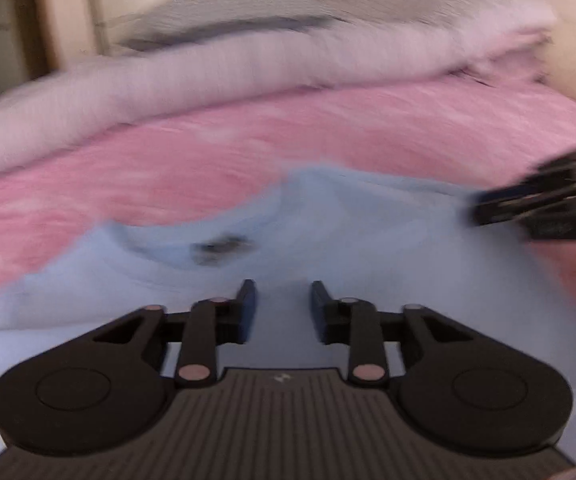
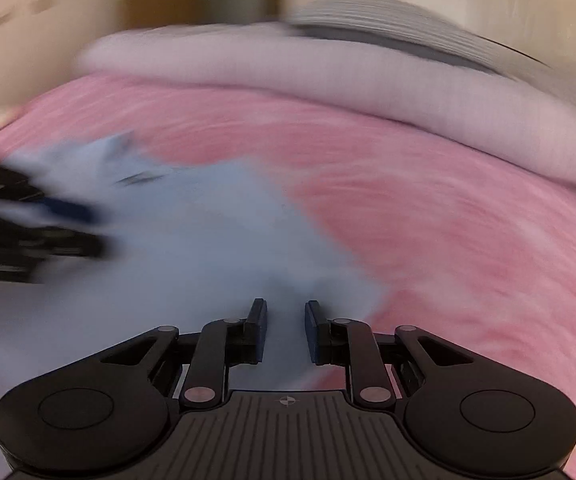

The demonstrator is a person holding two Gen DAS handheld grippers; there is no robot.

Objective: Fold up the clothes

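A light blue T-shirt [image 1: 328,236] [image 2: 191,240] lies on a pink bed cover [image 1: 207,160], its collar and dark neck label [image 1: 219,248] toward the far side. Both views are smeared by motion. My left gripper [image 1: 283,300] hovers open just above the shirt's body near the collar, with only cloth showing in the gap. My right gripper [image 2: 285,316] is open too, low over the shirt's right edge where blue meets pink. Each gripper also shows in the other's view: the right gripper [image 1: 548,208] at the right side, the left gripper [image 2: 47,220] at the left side.
A rolled pale lilac duvet [image 1: 247,64] [image 2: 328,80] runs across the far side of the bed, with a grey pillow [image 1: 247,12] [image 2: 388,20] behind it. Beige walls or cupboards [image 2: 47,20] stand beyond. The pink bed cover [image 2: 468,220] stretches to the right.
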